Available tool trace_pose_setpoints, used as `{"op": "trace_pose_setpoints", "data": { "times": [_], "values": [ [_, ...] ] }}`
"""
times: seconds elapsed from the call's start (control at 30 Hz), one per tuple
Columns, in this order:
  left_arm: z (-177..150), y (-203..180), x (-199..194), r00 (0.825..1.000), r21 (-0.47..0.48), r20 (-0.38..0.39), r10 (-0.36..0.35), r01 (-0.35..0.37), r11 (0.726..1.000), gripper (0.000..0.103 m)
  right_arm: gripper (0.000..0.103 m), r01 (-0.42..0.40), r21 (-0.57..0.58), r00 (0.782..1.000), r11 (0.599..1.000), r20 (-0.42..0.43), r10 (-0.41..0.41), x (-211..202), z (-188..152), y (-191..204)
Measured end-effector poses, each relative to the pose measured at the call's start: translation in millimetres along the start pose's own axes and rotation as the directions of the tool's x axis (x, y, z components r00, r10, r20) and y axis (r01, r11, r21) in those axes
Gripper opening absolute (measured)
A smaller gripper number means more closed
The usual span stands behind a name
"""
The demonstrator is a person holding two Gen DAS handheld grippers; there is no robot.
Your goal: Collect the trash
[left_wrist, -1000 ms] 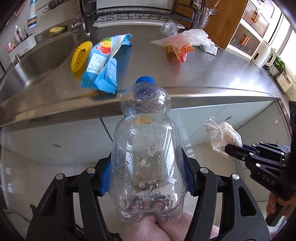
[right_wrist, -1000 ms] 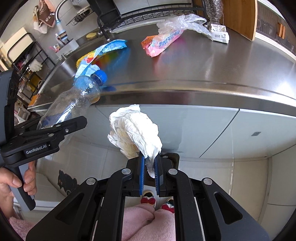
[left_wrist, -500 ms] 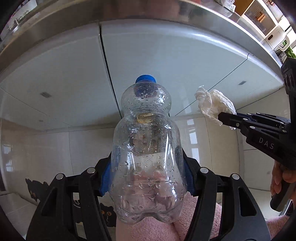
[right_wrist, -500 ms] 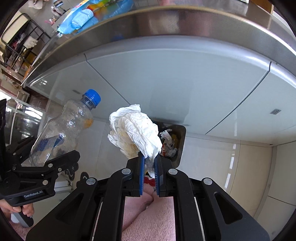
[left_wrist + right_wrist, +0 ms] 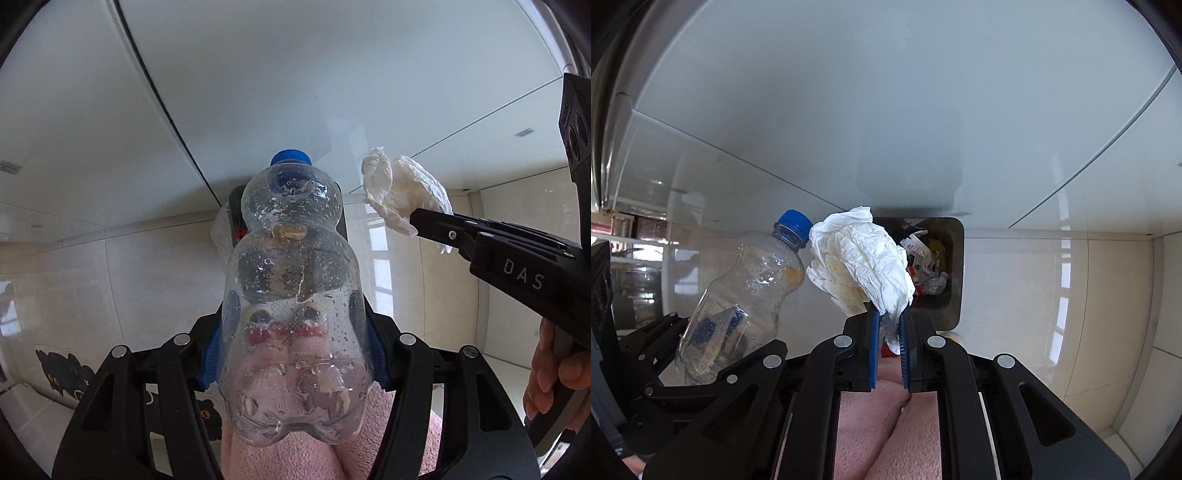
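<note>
My left gripper (image 5: 291, 354) is shut on a clear plastic bottle (image 5: 295, 314) with a blue cap, held cap forward. The bottle also shows in the right wrist view (image 5: 746, 288), at the left. My right gripper (image 5: 888, 332) is shut on a crumpled white tissue (image 5: 860, 262), which also shows in the left wrist view (image 5: 402, 199) to the right of the bottle. Both are held above the floor in front of a trash bin (image 5: 955, 273) with trash inside, standing against the cabinet base. In the left wrist view the bin is mostly hidden behind the bottle.
White cabinet doors (image 5: 886, 110) fill the upper part of both views. Beige floor tiles (image 5: 1052, 295) lie below. A black cat-shaped mat (image 5: 62, 365) lies on the floor at the left. Pink slippers (image 5: 288, 458) show under the grippers.
Both grippers have tilted down from the counter towards the floor, still holding the bottle and the tissue. The counter has left the view and the trash bin has come into view.
</note>
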State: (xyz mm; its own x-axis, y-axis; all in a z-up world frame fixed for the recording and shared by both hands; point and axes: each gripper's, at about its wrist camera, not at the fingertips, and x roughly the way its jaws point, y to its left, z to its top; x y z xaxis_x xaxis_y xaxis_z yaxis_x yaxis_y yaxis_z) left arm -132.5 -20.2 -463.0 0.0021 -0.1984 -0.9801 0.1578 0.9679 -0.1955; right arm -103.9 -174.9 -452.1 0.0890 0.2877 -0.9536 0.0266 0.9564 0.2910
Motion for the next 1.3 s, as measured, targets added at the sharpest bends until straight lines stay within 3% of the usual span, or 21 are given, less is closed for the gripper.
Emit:
{"op": "trace_pose_setpoints", "data": {
  "times": [0.27,0.57,0.63,0.7,0.77,0.93,1.2,1.3],
  "values": [
    [22.3,5.6,40.7,0.998,-0.011,-0.062,-0.005,0.004,1.000,0.059,0.011,0.018,0.087,0.998,0.996,-0.053,-0.014,42.1,10.2,-13.5],
    [25.5,6.3,42.6,0.997,-0.020,-0.072,-0.007,0.005,1.000,0.059,0.015,-0.006,0.115,0.998,0.993,-0.064,0.013,44.4,16.7,-12.8],
    [27.4,6.8,43.3,0.997,-0.028,-0.072,-0.005,0.003,1.000,0.059,0.023,-0.007,0.121,0.998,0.993,-0.069,0.016,42.3,20.1,-13.6],
    [27.8,6.4,44.2,0.998,-0.034,-0.069,-0.005,0.003,0.999,0.061,0.055,-0.016,0.129,0.998,0.992,-0.061,0.024,40.8,18.9,-16.2],
    [28.8,5.8,43.4,0.998,-0.033,-0.065,0.003,-0.005,0.999,0.072,0.056,-0.009,0.129,0.998,0.992,-0.054,0.016,39.0,19.6,-16.2],
    [30.1,3.8,32.2,0.999,-0.052,-0.041,0.014,-0.016,0.999,0.093,0.069,-0.007,0.153,0.999,0.988,-0.046,0.015,35.6,18.1,-16.7],
    [29.4,3.5,2.2,1.000,-0.058,-0.007,0.014,-0.015,0.998,0.095,0.086,-0.008,0.160,1.000,0.987,0.003,0.008,2.2,19.3,-17.1],
    [28.4,4.1,-17.8,1.000,-0.061,0.023,0.008,-0.006,0.998,0.095,0.087,-0.016,0.153,0.999,0.988,0.033,0.011,-21.6,18.9,-15.9]
  ]
}}
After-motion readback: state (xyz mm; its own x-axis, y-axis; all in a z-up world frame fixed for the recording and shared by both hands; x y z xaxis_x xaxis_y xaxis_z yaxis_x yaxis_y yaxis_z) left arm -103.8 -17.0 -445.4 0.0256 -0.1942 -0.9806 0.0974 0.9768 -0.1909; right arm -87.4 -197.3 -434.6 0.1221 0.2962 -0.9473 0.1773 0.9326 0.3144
